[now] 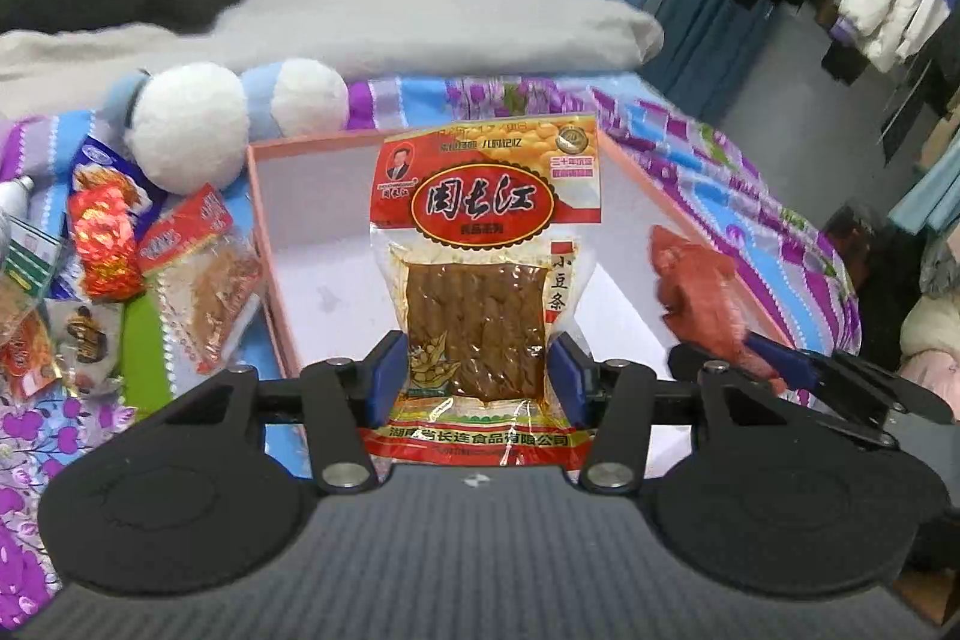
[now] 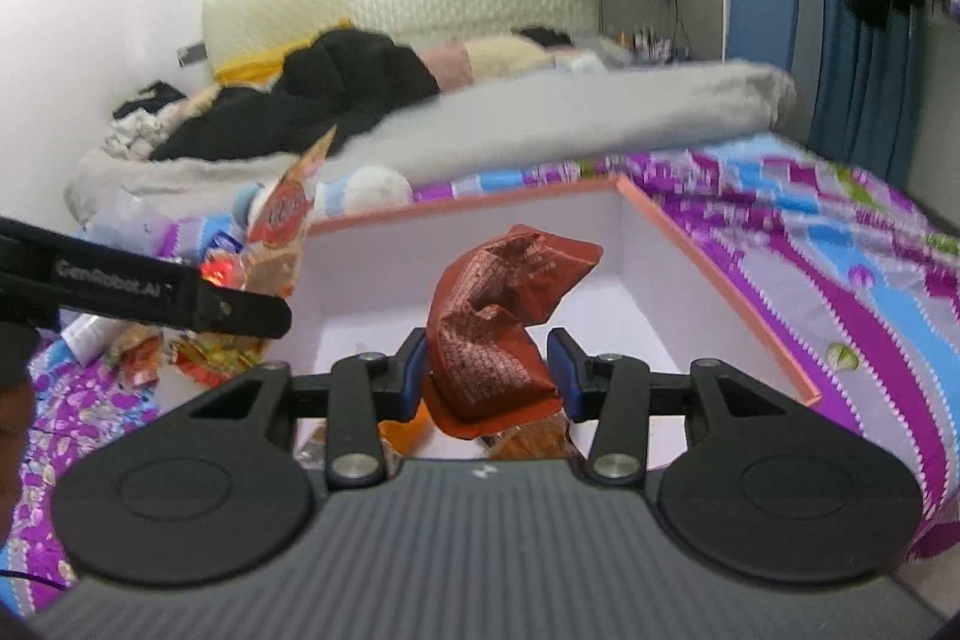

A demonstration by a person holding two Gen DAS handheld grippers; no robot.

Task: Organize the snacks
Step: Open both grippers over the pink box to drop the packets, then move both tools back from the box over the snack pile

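Snacks are being gathered into the pink-rimmed box lying on the floral bed, its wide open top making an easy drop zone while loose packets wait beside it. Over it, the left claw clenches a bean-strip packet upright, and the right claw pinches a crumpled red wrapper, likely for release inside.

Upright bean-strip packet and crumpled red-brown pouch above pink-rimmed box.
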